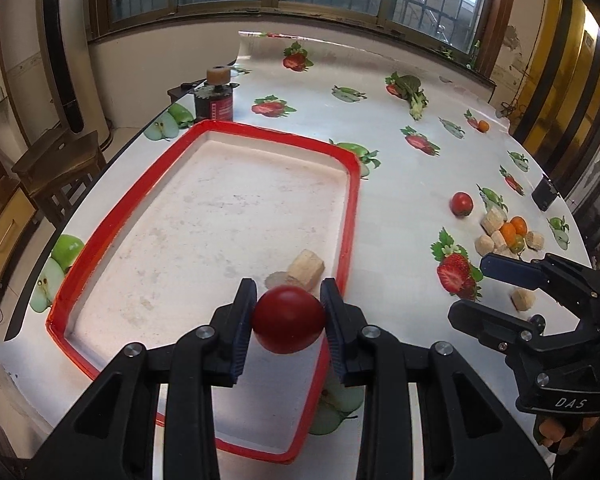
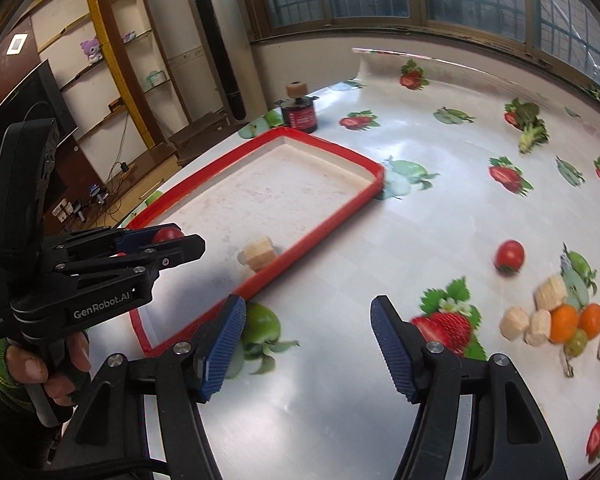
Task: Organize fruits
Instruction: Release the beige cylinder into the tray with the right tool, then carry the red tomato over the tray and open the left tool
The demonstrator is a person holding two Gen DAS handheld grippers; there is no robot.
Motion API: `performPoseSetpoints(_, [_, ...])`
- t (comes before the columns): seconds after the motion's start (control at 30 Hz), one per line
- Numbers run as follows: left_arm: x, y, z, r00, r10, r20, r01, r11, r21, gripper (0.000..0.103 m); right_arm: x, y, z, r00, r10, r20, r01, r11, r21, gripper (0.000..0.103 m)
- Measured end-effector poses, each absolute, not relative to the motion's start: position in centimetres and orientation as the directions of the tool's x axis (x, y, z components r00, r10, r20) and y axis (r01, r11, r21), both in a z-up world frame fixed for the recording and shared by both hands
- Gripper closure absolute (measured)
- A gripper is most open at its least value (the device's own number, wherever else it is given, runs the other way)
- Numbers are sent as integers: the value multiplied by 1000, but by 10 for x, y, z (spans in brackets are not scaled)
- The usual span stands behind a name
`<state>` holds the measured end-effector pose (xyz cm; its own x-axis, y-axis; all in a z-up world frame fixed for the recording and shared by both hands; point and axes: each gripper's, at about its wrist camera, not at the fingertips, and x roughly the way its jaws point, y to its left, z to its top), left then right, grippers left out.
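My left gripper (image 1: 288,312) is shut on a red tomato (image 1: 289,319) and holds it above the near right corner of the red-rimmed white tray (image 1: 350,216). A beige block (image 1: 306,269) lies in the tray just beyond it. The left gripper and tomato (image 2: 168,235) also show in the right wrist view. My right gripper (image 2: 308,340) is open and empty above the table, right of the tray (image 2: 320,222). A second tomato (image 2: 509,255) lies to its right, near a heap of beige blocks, two oranges (image 2: 564,323) and a green fruit (image 2: 576,342).
A dark can with a beige spool (image 1: 214,100) stands beyond the tray's far corner. A broccoli piece (image 1: 414,94) and a small orange (image 1: 483,125) lie far back. A lone beige block (image 1: 523,300) lies by the right gripper. The tablecloth carries printed fruit.
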<state>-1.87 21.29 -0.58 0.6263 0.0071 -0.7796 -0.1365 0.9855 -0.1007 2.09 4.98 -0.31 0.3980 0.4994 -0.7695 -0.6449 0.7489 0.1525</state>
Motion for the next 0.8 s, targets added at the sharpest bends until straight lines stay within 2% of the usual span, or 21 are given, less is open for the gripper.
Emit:
performPoseSetpoints(0.23, [-18,188,2,639,0,-769,-98,992,-82,72,18,20,1,428,482,-765,-610,779,149,36])
performPoseSetpoints(0.27, [-18,184,3,643,-1,-766,-94,992,-80,70,18,16,1,432,480,-764,-605,782,150,36])
performPoseSetpoints(0.33, [-19,179,6,653,2,-757,-89,993,-74,54,16,9,3,437,476,-763,-596,789,151,36])
performPoseSetpoints(0.4, [-20,175,10,666,10,-746,-88,994,-65,51,16,2,4,444,469,-763,-585,797,150,36])
performPoseSetpoints(0.73, [-17,195,0,643,57,-764,-153,987,-55,51,12,-26,2,456,451,-767,-555,818,151,36])
performPoseSetpoints(0.8, [-17,191,-5,630,34,-776,-120,991,-54,51,11,-30,0,456,448,-769,-550,821,152,36])
